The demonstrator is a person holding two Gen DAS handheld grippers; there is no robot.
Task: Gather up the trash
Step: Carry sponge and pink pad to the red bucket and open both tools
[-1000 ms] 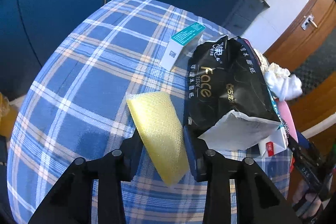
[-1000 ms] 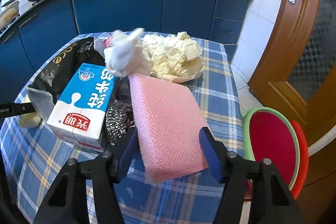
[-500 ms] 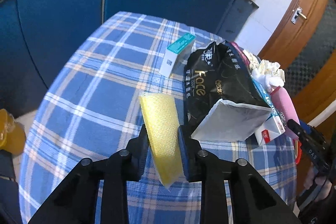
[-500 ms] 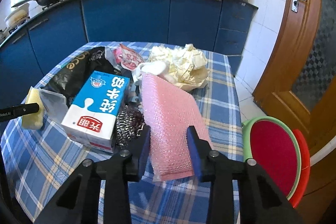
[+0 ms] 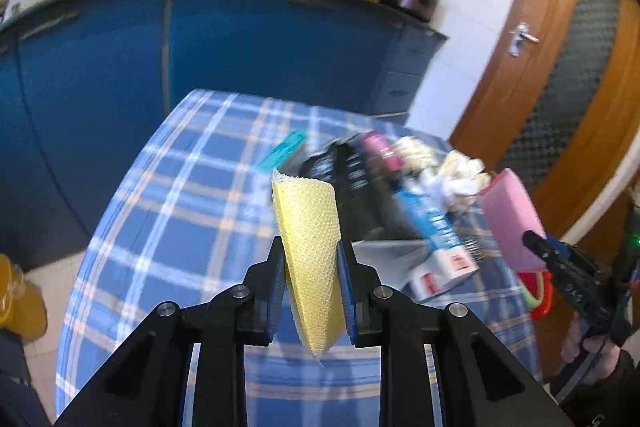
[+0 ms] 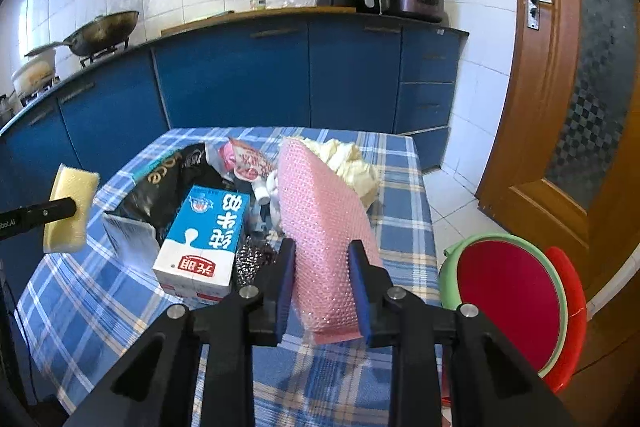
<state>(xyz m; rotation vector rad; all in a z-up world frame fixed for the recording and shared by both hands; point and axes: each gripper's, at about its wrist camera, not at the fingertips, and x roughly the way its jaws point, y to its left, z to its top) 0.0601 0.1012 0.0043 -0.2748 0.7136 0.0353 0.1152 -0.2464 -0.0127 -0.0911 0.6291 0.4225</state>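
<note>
- Left gripper point(image 5: 311, 267): fingers clamped on a yellow sponge point(image 5: 310, 247), held clear above the table point(image 5: 168, 227). The right wrist view confirms this from the side, showing the sponge point(image 6: 72, 213) off the cloth at the table's left edge.
- Right gripper point(image 6: 322, 267): fingers clamped on a pink sponge point(image 6: 324, 227), raised above the table point(image 6: 400, 227). The left wrist view shows the same pink sponge point(image 5: 512, 215) in the air at the table's far side.
- Trash pile, sharp only in the right wrist view: milk carton point(image 6: 206, 235) lying flat, black tissue pack point(image 6: 168, 187) behind it, steel scourer point(image 6: 254, 259) just beside the carton, crumpled paper point(image 6: 352, 163) at the rear, pink wrapper point(image 6: 248, 161) near the middle.
- Left wrist view is motion-blurred; it alone shows a teal box point(image 5: 284, 149) beyond the yellow sponge.
- Only the right wrist view shows the red stool point(image 6: 512, 299) beside the table in full.
</note>
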